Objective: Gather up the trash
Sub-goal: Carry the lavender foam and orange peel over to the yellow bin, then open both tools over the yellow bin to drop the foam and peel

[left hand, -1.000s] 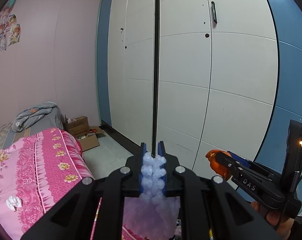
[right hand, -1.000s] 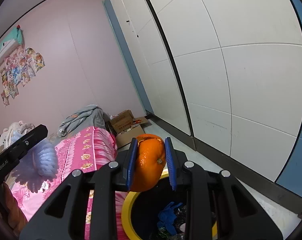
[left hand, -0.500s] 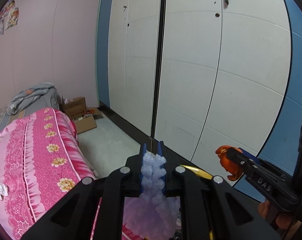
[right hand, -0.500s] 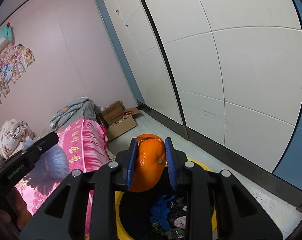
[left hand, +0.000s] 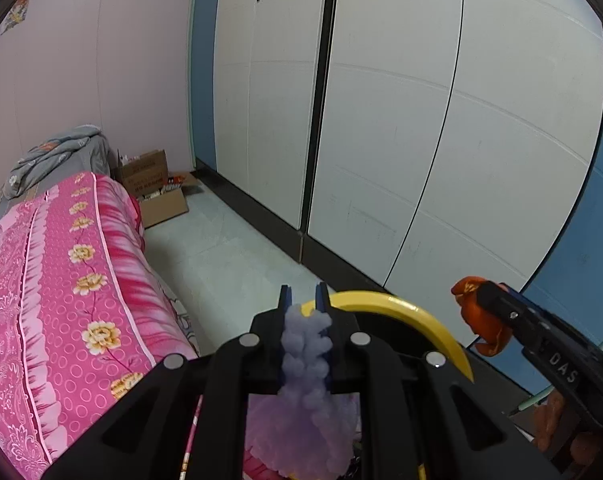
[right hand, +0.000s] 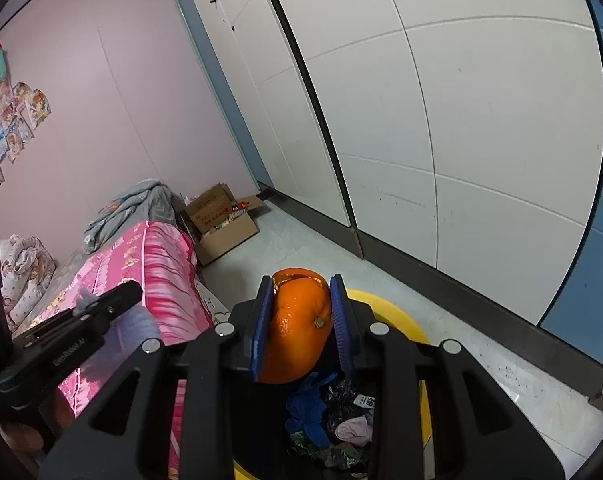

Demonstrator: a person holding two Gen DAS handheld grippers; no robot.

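Observation:
My left gripper [left hand: 301, 300] is shut on a pale purple bubbly plastic bag [left hand: 305, 384] that hangs down between its fingers, beside the near rim of a yellow-rimmed trash bin [left hand: 413, 312]. My right gripper [right hand: 301, 304] is shut on an orange peel [right hand: 297, 332] and holds it above the bin [right hand: 397, 316], which contains blue gloves and crumpled wrappers [right hand: 329, 420]. The right gripper with the peel [left hand: 481, 320] shows at the right of the left wrist view. The left gripper with the bag [right hand: 101, 312] shows at the left of the right wrist view.
A bed with a pink flowered cover [left hand: 61, 288] lies to the left, close to the bin. White wardrobe doors [left hand: 381, 120] run along the right. An open cardboard box [right hand: 221, 224] stands on the floor at the far end. Grey bedding [right hand: 133, 208] lies on the bed.
Both grippers have tilted downward and moved closer to the bin; its yellow rim now shows in the left wrist view. Both still hold their items.

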